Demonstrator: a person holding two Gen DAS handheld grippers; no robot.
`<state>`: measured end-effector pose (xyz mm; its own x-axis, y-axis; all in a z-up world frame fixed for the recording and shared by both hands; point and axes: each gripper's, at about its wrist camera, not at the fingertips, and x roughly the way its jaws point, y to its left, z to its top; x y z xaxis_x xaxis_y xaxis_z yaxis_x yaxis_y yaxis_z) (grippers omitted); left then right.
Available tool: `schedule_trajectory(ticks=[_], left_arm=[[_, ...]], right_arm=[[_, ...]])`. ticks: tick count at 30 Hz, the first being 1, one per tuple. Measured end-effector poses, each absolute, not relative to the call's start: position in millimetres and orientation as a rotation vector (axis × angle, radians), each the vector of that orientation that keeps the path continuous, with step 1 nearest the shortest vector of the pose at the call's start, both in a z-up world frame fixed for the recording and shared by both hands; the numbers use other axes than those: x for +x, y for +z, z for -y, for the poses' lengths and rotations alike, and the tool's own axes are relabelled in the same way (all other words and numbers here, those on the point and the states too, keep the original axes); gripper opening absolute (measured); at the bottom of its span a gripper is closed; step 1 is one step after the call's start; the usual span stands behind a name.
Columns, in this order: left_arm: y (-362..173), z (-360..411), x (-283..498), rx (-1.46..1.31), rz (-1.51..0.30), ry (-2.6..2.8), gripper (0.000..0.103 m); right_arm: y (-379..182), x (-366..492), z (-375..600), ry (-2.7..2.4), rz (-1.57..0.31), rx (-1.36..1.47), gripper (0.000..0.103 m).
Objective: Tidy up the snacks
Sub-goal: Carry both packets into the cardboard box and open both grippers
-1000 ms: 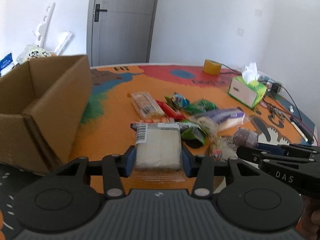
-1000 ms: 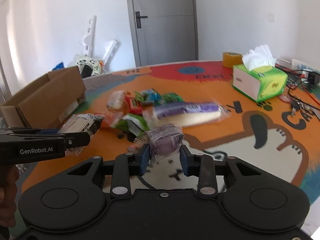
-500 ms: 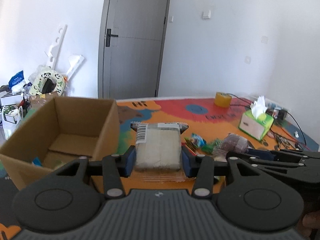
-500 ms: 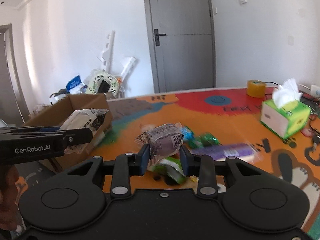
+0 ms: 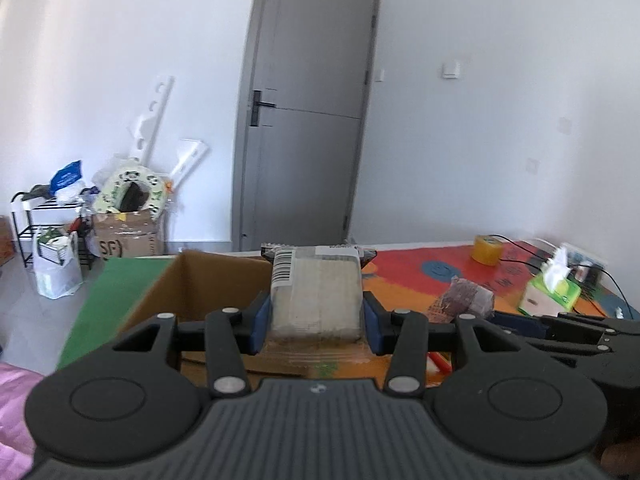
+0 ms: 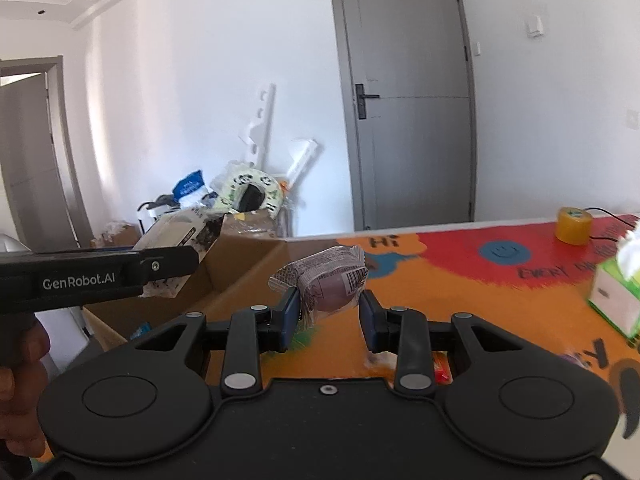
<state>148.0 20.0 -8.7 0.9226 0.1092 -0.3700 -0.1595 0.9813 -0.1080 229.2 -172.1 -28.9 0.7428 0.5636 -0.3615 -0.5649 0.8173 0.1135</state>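
Pale snack pack [image 5: 316, 296], barcode end forward

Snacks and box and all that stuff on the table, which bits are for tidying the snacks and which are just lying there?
For the job:
- white snack pack, held in the left gripper
- purple snack pack, held in the right gripper
- cardboard box

Just lying about:
- tissue box
- yellow tape roll
- black cables
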Motion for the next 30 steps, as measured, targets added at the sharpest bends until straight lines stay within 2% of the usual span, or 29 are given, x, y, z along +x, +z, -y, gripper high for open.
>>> schedule_trajectory(ticks=[21, 30], left_arm=[[-26, -99, 158, -0.23, -0.425, 0.272, 0.047], [-20, -116, 145, -0.298, -0.395, 0.318, 0.053]], right_arm=[[-19, 239, 99, 0.734, -0.375, -0.025, 0.033], [-17, 242, 73, 0.775, -0.383, -0.031, 0.033]])
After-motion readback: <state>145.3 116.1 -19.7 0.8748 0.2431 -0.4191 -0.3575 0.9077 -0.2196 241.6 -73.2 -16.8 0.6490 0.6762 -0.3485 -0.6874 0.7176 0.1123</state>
